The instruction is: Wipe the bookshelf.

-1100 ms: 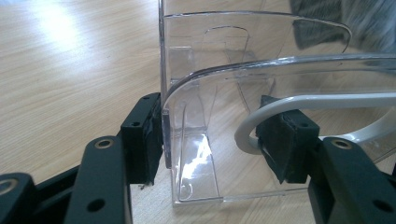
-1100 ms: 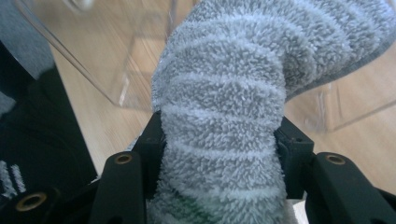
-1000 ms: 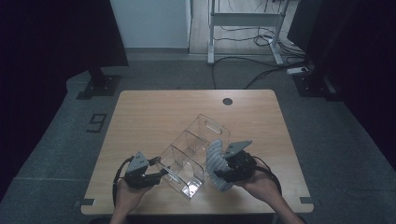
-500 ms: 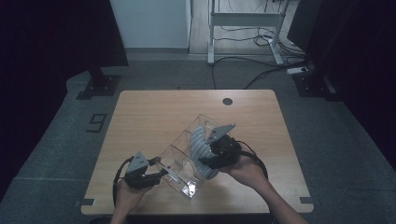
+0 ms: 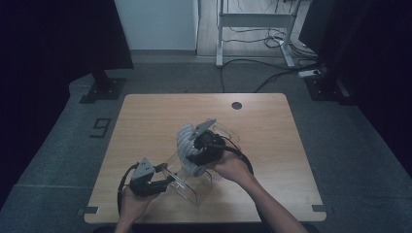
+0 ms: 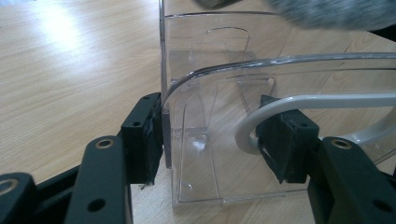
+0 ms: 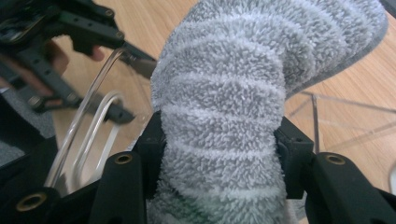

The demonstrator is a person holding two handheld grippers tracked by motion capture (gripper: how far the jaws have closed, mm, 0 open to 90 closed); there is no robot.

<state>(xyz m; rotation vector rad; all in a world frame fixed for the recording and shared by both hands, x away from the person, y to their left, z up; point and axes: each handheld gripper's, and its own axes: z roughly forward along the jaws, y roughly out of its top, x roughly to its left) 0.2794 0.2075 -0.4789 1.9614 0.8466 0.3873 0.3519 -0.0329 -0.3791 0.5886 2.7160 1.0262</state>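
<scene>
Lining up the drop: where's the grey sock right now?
In the high view the grey sock is clamped in the right gripper, over the middle of the clear organiser, right of the left gripper.

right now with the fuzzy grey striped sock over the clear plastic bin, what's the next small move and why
Probably lower the fuzzy grey striped sock into an open compartment of the clear plastic divided bin. The right gripper is clamped on the sock and holds it over the bin's middle, while the left gripper grips the bin's near end wall and white handle, steadying it.
</scene>
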